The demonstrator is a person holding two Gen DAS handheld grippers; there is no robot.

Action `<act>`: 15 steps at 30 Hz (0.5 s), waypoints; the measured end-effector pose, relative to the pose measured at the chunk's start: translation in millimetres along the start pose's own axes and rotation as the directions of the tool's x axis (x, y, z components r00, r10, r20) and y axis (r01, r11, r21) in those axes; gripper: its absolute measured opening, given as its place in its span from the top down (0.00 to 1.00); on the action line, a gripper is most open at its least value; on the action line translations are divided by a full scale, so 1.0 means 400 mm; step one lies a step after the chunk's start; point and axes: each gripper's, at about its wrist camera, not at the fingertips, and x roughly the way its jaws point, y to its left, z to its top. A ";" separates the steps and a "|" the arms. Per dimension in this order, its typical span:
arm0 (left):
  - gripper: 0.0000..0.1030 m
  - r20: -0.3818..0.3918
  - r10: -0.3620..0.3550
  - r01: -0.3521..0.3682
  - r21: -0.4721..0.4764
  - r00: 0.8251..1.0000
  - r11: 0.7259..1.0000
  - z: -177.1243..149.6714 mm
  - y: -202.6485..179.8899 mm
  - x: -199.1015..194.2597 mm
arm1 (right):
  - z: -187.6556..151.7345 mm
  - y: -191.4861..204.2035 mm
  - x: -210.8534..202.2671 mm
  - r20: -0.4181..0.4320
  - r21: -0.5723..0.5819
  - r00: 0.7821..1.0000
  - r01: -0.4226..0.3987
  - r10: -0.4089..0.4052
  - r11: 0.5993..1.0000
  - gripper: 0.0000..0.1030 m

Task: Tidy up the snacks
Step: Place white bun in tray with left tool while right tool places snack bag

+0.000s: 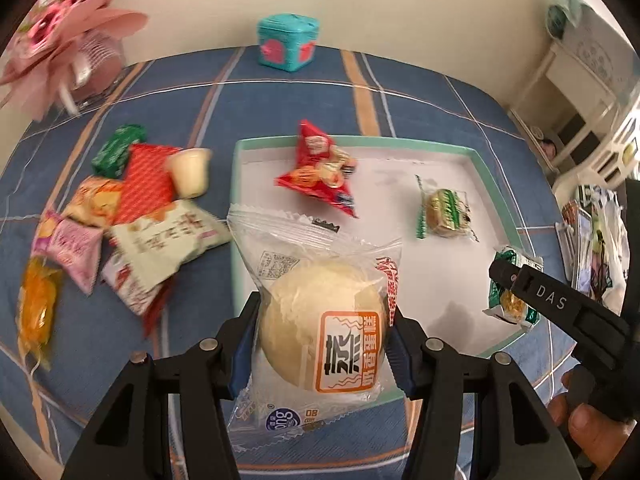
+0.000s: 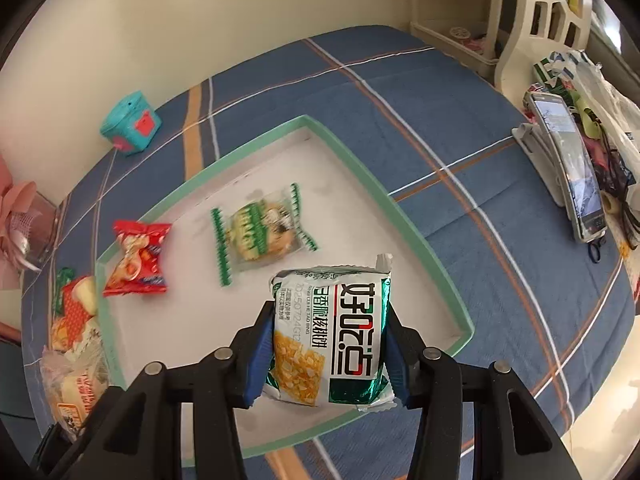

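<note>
Left tool (image 1: 324, 336) clamps a clear-wrapped bun (image 1: 320, 332). Right tool (image 2: 328, 352) clamps a green packet (image 2: 332, 336) dated "20250724". Only the left view shows "DAS" on the right tool.

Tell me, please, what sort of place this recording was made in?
Probably a home bedroom: the snacks lie on a blue plaid bedspread against a bare wall, with a cream cut-out bed frame beside it and a phone propped nearby.

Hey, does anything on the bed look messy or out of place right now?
Yes: loose snacks lie heaped beside the tray, overlapping at odd angles. Nothing looks spilled or torn; each claw holds a sealed packet.
</note>
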 end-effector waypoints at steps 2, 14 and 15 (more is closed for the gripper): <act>0.44 -0.001 -0.006 0.006 0.018 1.000 1.000 0.004 -0.018 0.017 | 0.006 -0.011 0.013 -0.007 0.008 1.000 -0.005 0.005 1.000 0.50; 0.25 0.003 0.001 -0.001 0.085 1.000 0.996 0.002 -0.047 0.042 | 0.009 -0.017 0.056 -0.049 0.019 0.999 -0.010 0.011 1.000 0.45; 0.23 0.005 0.001 -0.002 0.083 1.000 0.997 0.002 -0.044 0.040 | 0.009 -0.014 0.053 -0.048 0.011 0.999 -0.006 0.007 1.000 0.44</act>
